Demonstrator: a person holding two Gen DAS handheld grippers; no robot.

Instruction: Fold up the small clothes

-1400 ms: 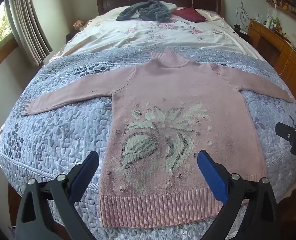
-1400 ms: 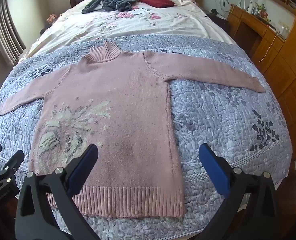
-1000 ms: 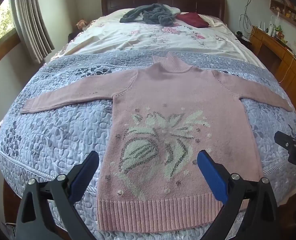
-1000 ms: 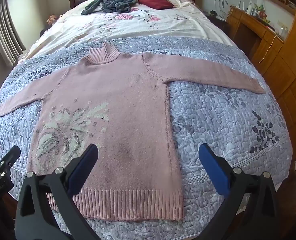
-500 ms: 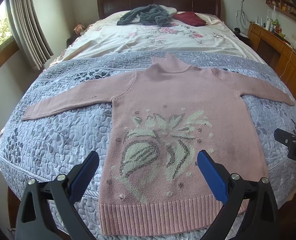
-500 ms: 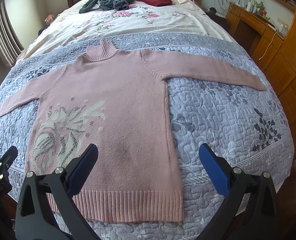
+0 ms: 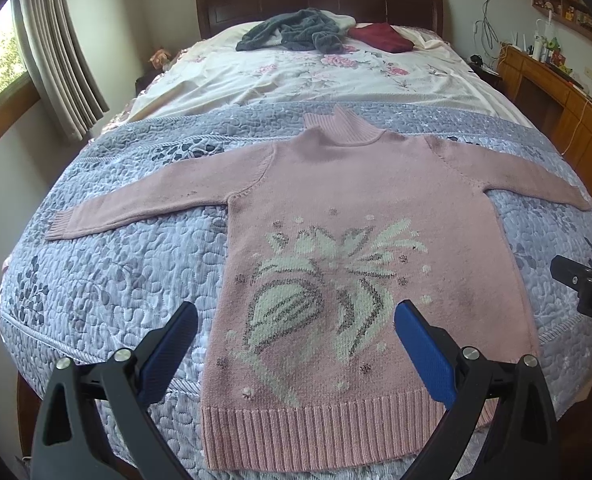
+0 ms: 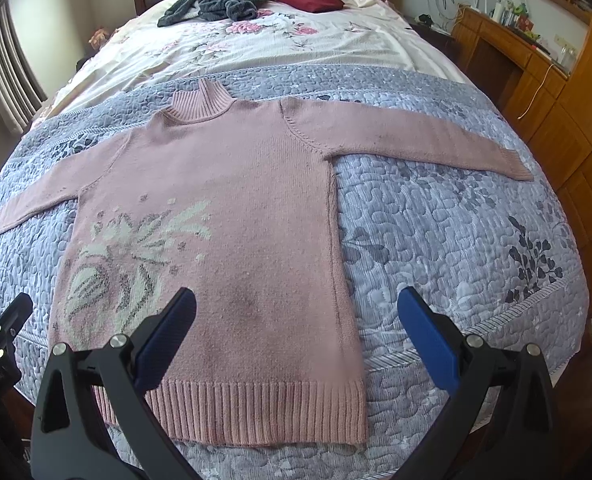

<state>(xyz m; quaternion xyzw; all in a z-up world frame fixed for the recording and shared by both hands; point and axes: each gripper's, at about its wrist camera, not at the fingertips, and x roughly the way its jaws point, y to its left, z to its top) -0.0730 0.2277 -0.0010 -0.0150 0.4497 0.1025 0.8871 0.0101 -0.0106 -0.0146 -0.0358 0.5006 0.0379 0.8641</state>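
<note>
My left gripper [image 7: 296,330] hangs above the foot of the bed with its blue pads [image 7: 170,350] spread wide and nothing between them. Below the gap I see the lower front of the pink sweater [image 7: 360,208], with its pale leaf and flower pattern [image 7: 320,300] framed between the two fingers. I cannot tell how high above the knit the pads sit, but they do not touch it.

My right gripper [image 8: 296,328] is just as wide, also empty, and hovers over the sweater's right side seam and ribbed hem [image 8: 256,412]. Its left pad lies over the plain pink body, its right pad over bare quilt.

The sweater is spread flat, front up, on the grey-blue quilted cover [image 7: 108,272] across the foot half of the bed. The hem lies at the near edge, and the ribbed turtleneck collar [image 8: 200,106] points toward the headboard. Both sleeves stretch straight out to the sides, the left cuff [image 7: 62,224] near one edge of the quilt and the right cuff [image 8: 512,164] near the other.

Beyond the quilt lies a cream floral sheet [image 8: 264,44]. At its far end, by the dark wooden headboard [image 7: 320,0], a crumpled grey garment [image 7: 296,34] sits just beside a folded dark red one [image 7: 380,36]. Wooden cabinets [image 8: 544,80] line the right side of the room, and curtains [image 7: 56,60] hang by the window on the left.
</note>
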